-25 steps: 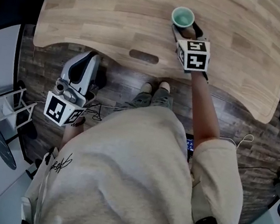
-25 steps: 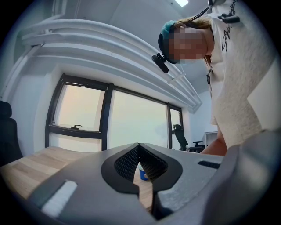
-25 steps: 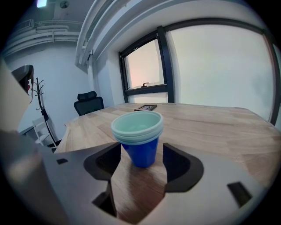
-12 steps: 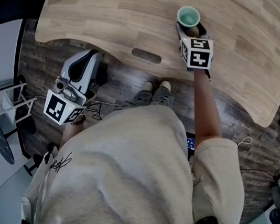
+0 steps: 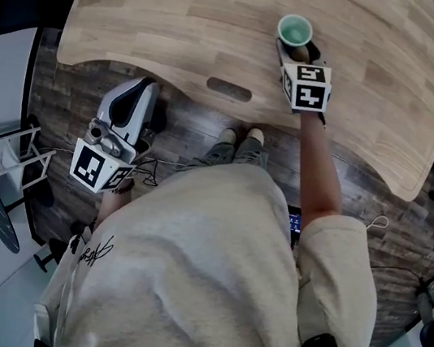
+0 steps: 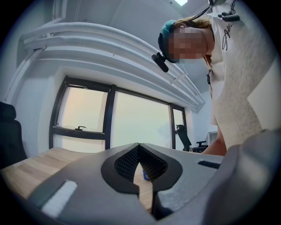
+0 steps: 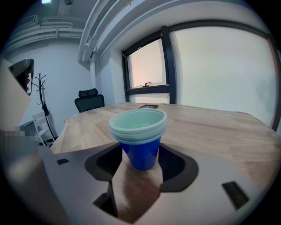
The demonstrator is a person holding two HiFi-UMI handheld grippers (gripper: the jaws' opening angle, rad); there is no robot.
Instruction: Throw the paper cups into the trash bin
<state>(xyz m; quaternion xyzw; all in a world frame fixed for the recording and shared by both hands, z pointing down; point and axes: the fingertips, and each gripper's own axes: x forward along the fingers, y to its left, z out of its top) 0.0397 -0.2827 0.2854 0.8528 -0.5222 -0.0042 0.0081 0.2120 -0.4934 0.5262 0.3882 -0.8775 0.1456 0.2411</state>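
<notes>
Paper cups (image 7: 138, 125) stacked, between spread jaws of right hand-held gripper (image 7: 140, 151), perhaps untouched, left hand-held gripper (image 6: 138, 146) closed, empty

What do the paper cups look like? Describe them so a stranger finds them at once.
Start at the big wooden table. Right of its middle, between the open jaws of the right hand-held gripper, stand the paper cups. They are one nested stack, blue outside, pale mint inside, with layered rims.
</notes>
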